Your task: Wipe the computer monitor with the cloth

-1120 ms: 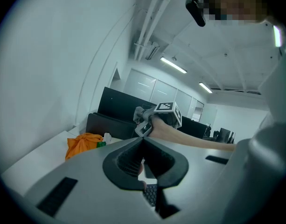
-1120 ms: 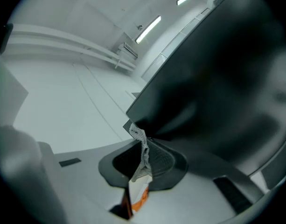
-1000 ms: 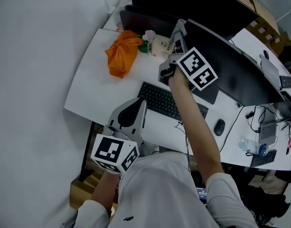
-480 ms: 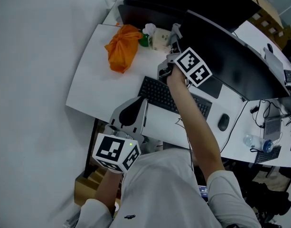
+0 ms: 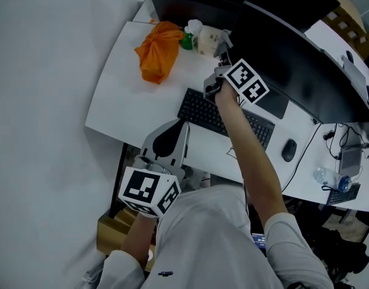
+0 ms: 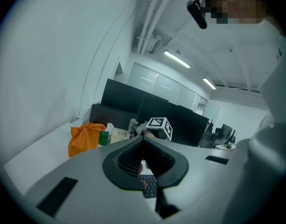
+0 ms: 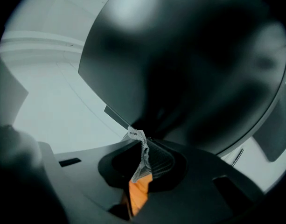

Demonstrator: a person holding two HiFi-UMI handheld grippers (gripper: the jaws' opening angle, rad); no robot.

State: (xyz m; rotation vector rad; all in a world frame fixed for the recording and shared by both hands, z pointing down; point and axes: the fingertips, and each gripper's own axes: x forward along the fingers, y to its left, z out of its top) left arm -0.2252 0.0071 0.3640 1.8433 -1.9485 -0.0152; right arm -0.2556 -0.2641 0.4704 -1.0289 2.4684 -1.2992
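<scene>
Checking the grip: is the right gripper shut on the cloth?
Shut: the right gripper pinches the grey cloth between its jaws.

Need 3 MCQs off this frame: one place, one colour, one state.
1. The mouse lies: A) right of the keyboard B) left of it C) on top of it.
2. The bag beside the bottle is: A) blue B) orange C) white.
3. The right gripper is: A) open, empty B) shut, empty C) shut on the cloth.
Answers: 1 A, it sits past the keyboard's right end; 2 B, it shows orange in the head and left gripper views; 3 C, grey mesh is pinched between its jaws.
</scene>
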